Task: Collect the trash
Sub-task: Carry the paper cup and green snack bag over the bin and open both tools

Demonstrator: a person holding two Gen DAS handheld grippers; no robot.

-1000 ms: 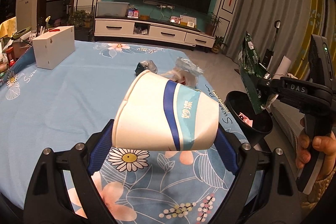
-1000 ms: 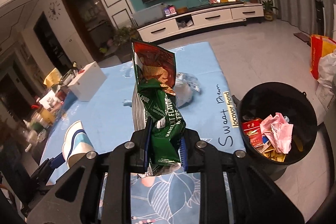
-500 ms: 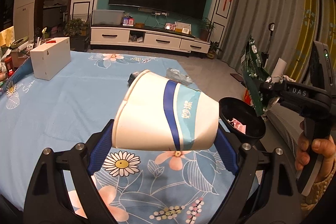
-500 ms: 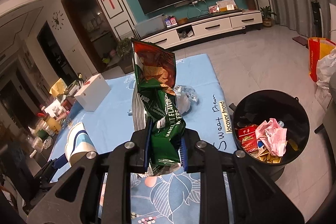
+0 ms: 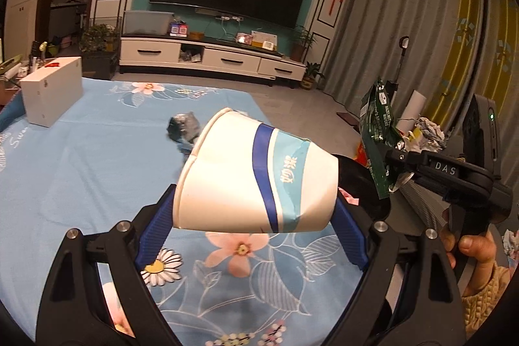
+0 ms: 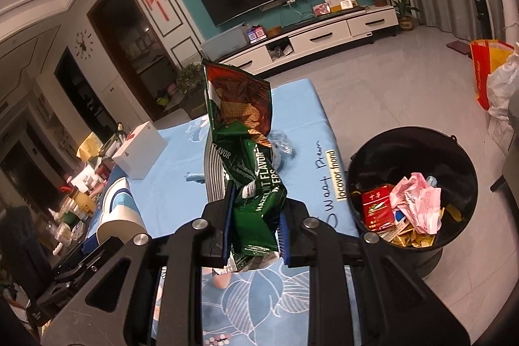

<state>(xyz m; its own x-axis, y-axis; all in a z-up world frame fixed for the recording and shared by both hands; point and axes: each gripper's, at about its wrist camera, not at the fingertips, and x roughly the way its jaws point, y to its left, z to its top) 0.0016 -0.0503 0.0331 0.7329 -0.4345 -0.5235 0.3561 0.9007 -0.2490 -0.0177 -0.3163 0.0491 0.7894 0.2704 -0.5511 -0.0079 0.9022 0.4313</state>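
My left gripper (image 5: 253, 209) is shut on a white paper cup (image 5: 256, 180) with a blue band, held sideways above the blue floral tablecloth (image 5: 81, 171). The cup also shows in the right wrist view (image 6: 118, 213). My right gripper (image 6: 254, 222) is shut on a green wafer wrapper (image 6: 249, 151), held upright above the table's right edge; the wrapper also shows in the left wrist view (image 5: 378, 135). A black trash bin (image 6: 412, 187) with several pieces of trash stands on the floor to the right of the table. A dark crumpled wrapper (image 5: 183, 125) lies on the table.
A white box (image 5: 50, 91) stands at the table's far left. Bottles and clutter (image 6: 74, 203) line the left side. A clear plastic scrap (image 6: 283, 145) lies behind the green wrapper. A TV stand (image 5: 211, 60) is across the room; bags (image 6: 489, 73) sit on the floor at right.
Both grippers have risen and drawn back a little with their loads. The bin now sits mostly hidden behind the cup in the left wrist view.
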